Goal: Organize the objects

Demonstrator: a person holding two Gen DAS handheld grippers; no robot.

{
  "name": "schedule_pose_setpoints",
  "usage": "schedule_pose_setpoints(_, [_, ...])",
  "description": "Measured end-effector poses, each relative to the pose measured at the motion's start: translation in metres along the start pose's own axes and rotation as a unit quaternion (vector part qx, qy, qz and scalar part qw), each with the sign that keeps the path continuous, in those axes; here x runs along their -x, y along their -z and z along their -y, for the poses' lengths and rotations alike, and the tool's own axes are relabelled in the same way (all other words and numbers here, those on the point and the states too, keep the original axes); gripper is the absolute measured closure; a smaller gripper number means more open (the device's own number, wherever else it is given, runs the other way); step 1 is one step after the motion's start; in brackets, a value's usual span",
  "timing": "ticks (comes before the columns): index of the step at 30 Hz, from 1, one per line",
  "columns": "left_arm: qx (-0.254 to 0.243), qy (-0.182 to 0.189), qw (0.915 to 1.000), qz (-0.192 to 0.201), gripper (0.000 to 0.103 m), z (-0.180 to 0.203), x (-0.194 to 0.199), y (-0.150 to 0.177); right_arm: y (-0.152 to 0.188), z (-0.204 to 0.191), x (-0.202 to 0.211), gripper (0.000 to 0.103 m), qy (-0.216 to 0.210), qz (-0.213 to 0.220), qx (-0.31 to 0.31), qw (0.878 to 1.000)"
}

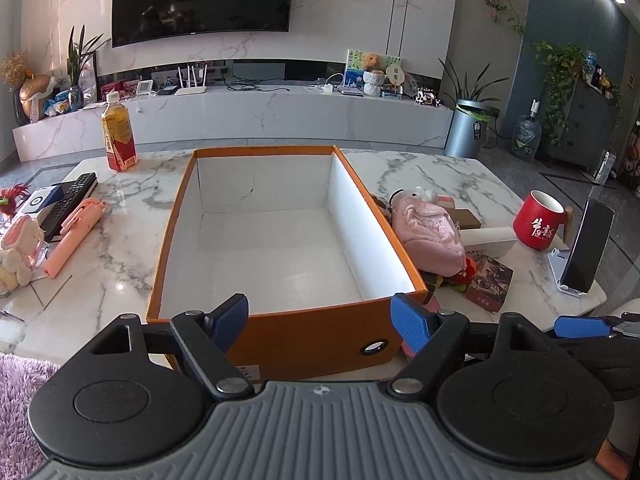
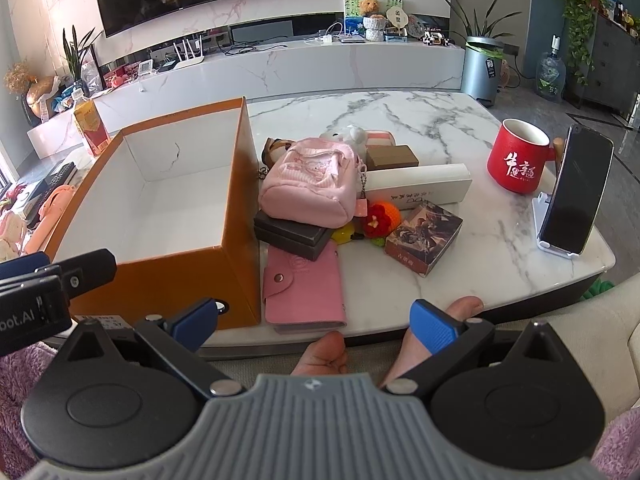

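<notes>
An orange cardboard box [image 1: 276, 344] with a white lining sits open in the middle of a marble coffee table [image 2: 400, 120]; nothing lies inside it, so the tidying looks not yet begun — every item is still out on the tabletop.

To the right of the box, touching or just beside its wall, is a loose heap: a small pink backpack-shaped pouch [image 2: 308, 182] resting on a dark flat box [image 2: 292, 236]; a pink snap wallet [image 2: 304, 286] at the near table edge; a long white box [image 2: 420, 186]; a brown box [image 2: 392, 157]; a picture-printed card box [image 2: 424, 236]; a red and orange knitted toy [image 2: 382, 216]; a white plush [image 2: 352, 134]. Further right stand a red mug [image 2: 518, 162] and a phone on a stand [image 2: 574, 196].

To the left of the box lie a pink handheld gadget [image 1: 74, 236], a black remote [image 1: 70, 202], a plush rabbit [image 1: 16, 252] and an upright tea bottle [image 1: 118, 136].

The left gripper [image 1: 320, 316] hovers at the box's near wall, jaws spread wide, grasping nothing; the right gripper [image 2: 316, 318] hangs over the near table edge by the wallet, also released and empty.
</notes>
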State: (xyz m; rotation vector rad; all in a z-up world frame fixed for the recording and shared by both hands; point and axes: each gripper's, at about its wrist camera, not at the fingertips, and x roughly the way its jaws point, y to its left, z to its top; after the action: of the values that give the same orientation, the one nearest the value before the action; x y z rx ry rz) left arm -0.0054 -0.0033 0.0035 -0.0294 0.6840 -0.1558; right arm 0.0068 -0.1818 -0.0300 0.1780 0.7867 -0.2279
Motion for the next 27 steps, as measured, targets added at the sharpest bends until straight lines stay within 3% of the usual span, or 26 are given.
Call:
schedule_pose_setpoints(19, [0.004, 0.003, 1.0000, -0.006, 0.012, -0.0023, -0.0006, 0.0009, 0.0015, 0.0015, -0.0001, 0.001, 0.001, -0.001, -0.004, 1.000])
schedule_pose_setpoints(27, [-0.007, 0.024, 0.9996, -0.014, 0.017, 0.0021, -0.0077, -0.0018, 0.0003, 0.0069, -0.0061, 0.001, 0.003, -0.007, -0.003, 1.000])
